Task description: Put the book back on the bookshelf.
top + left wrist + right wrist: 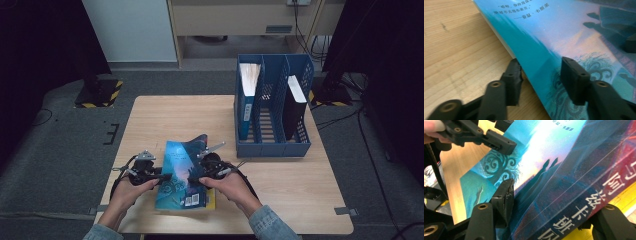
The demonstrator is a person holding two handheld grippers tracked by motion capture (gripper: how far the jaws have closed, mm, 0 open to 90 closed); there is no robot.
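Centrally, low in the high view: teal-covered paperback book (182, 175), barcode at lower edge, Chinese lettering on spine, lying over a yellow book (212, 200) on the wooden table (300, 190). Left gripper (162, 176) astride the book's left edge, jaws part-closed, pads not clearly pressing. Right gripper (196, 179) clamped on the spine side, cover lifted. Blue file rack (272, 107) upper right, well apart; bare tabletop between.

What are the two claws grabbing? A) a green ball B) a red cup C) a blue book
C: the left claw and the right claw reach in from either side onto the blue book on the wooden table.
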